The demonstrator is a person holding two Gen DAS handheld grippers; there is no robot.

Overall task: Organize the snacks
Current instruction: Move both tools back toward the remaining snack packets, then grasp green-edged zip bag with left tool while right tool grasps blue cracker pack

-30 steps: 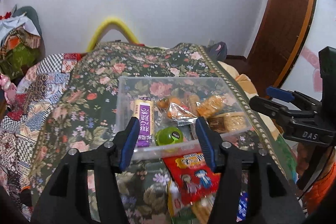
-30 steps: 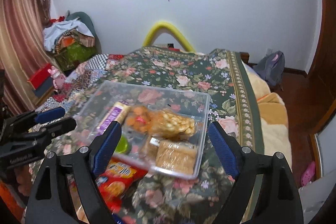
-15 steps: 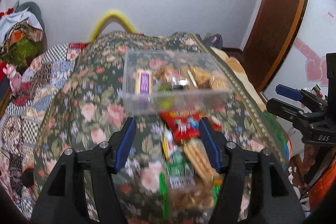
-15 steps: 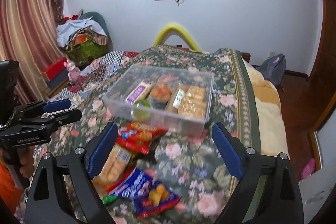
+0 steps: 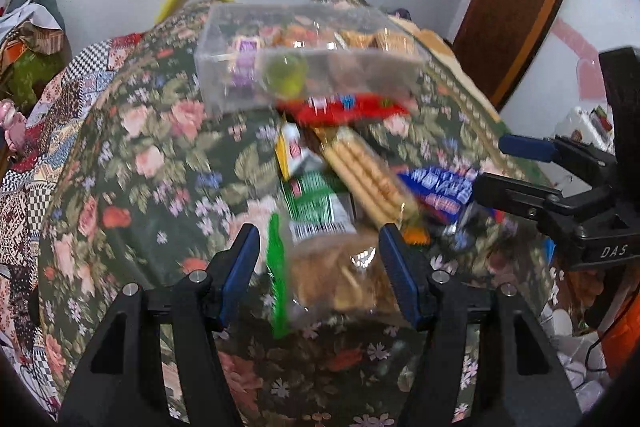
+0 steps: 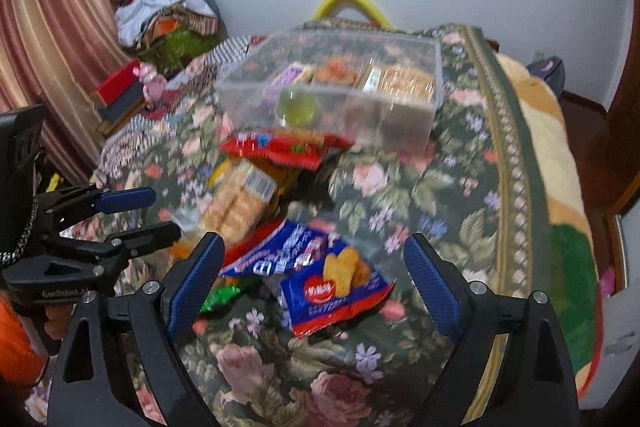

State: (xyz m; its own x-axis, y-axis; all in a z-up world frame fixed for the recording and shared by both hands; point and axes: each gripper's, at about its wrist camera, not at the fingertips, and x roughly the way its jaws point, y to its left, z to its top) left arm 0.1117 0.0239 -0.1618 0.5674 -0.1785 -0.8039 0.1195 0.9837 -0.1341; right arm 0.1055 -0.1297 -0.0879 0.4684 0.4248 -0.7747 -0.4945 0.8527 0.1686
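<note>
Clear plastic is your target: from the left wrist view the snack box (image 5: 308, 63) sits far up the floral bedspread (image 5: 132, 163), already carrying a purple bar, a green cup and biscuit packs, while loose packets lie in a heap between it and you. Your left gripper (image 5: 318, 269) hangs with its tongs spread and nothing between them, framing a crinkly biscuit bag with a green edge (image 5: 340, 279) just ahead; by the look of it you are reaching for the next packet to load. A long cracker sleeve (image 5: 368, 179) lies partly over the green wrapper (image 5: 320, 205) behind that bag, so close low on the bag alone or you may drag its neighbours along. From the right wrist view, your right gripper (image 6: 316, 281) is likewise spread wide and empty, poised over the blue-and-red nugget packet (image 6: 332, 279), which lies flat and free. The red packet (image 6: 280, 149) rests against the box's near wall, and the cracker sleeve lies just left of your line. Your other gripper is close on the left, so mind a clash over the heap. Both views are motion-blurred, so fine contact is hard to judge.
</note>
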